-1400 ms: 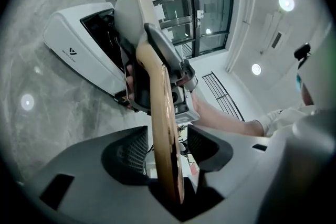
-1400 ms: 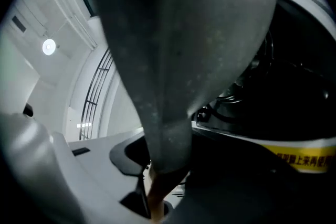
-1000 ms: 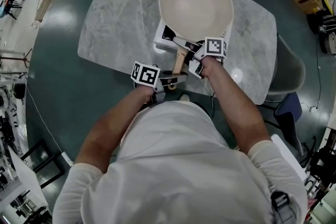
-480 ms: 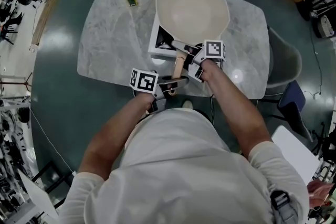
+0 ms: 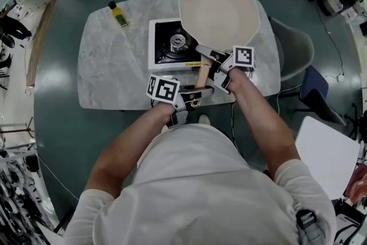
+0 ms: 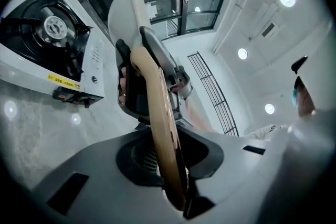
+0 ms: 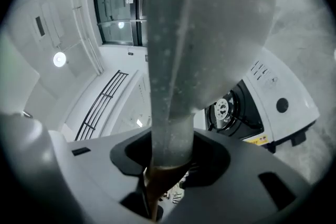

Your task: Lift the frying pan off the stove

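Frying pan (image 5: 219,11), cream inside & grey beneath, hangs in the air above the marble table (image 5: 109,74), carried by a person in a white top w/ a gripper in each hand. Its bowl sits over the table's far right part. In the head view the rim overlaps the right corner of the stove (image 5: 163,60), while the burner (image 5: 178,41) lies uncovered to the pan's left.

The left gripper (image 5: 192,100) is clamped narrow on the tail end of the wooden handle (image 5: 202,73), nr the table's front edge. Its own view shows the wood running straight up btwn the jaws. The right gripper (image 5: 213,63) grips higher up, jaws at a middling width round the grey neck where metal meets wood. In the right gripper view the pan's speckled underside fills the top, w/ the stove lower right & apart from it.

Around: a small bottle (image 5: 119,14) w/ yellow label sits at the table's far left, well apart from stove & pan. A grey chair (image 5: 295,46) stands just beside the table's right edge, w/ a blue seat (image 5: 318,97) nr it. Dark green floor (image 5: 63,117), clutter at the room's edges.
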Available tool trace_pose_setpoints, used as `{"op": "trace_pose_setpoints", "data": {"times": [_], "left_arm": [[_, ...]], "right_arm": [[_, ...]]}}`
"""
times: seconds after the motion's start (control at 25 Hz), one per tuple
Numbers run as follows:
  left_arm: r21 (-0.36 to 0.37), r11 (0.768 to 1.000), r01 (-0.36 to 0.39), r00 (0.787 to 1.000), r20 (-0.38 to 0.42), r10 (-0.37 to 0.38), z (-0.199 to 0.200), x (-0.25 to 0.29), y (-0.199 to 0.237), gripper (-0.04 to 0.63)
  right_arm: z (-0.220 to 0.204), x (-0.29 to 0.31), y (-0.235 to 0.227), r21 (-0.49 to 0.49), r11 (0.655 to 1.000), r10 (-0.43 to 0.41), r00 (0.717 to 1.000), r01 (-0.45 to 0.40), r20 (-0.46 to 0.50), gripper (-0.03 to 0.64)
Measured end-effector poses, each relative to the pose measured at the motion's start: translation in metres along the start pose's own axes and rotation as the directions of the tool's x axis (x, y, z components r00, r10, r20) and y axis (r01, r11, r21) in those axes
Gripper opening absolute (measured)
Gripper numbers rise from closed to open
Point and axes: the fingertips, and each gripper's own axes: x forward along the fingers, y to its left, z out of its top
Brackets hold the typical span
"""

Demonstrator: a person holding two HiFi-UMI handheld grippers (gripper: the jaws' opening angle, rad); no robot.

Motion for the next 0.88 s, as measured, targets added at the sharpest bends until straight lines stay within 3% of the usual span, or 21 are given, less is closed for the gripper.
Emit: {"op": "trace_pose_setpoints", "data": {"times": [0.2, 0.44, 0.6, 0.88], "left_arm": [[-0.007, 0.998, 0.057, 0.992, -0.112, -0.058, -0.005, 0.015, -0.020, 0.081], [-0.027, 0.991, 0.129, 0.963, -0.233, -0.132, -0.017, 0.034, -0.044, 0.081], [-0.034, 0.985, 0.171, 0.929, -0.327, -0.172, -0.045, 0.074, -0.062, 0.083], [-0.068, 0.971, 0.230, 0.858, -0.457, -0.235, -0.081, 0.096, -0.088, 0.084]], "right_arm": [[0.010, -0.035, 0.009, 0.026, 0.999, -0.030, 0.993, 0.027, 0.111, 0.162], [0.016, -0.085, 0.017, 0.048, 0.996, -0.079, 0.965, 0.069, 0.250, 0.163], [0.013, -0.150, 0.017, 0.061, 0.995, -0.095, 0.932, 0.079, 0.349, 0.163], [-0.008, -0.217, 0.025, 0.098, 0.991, -0.132, 0.862, 0.096, 0.489, 0.164]]}}
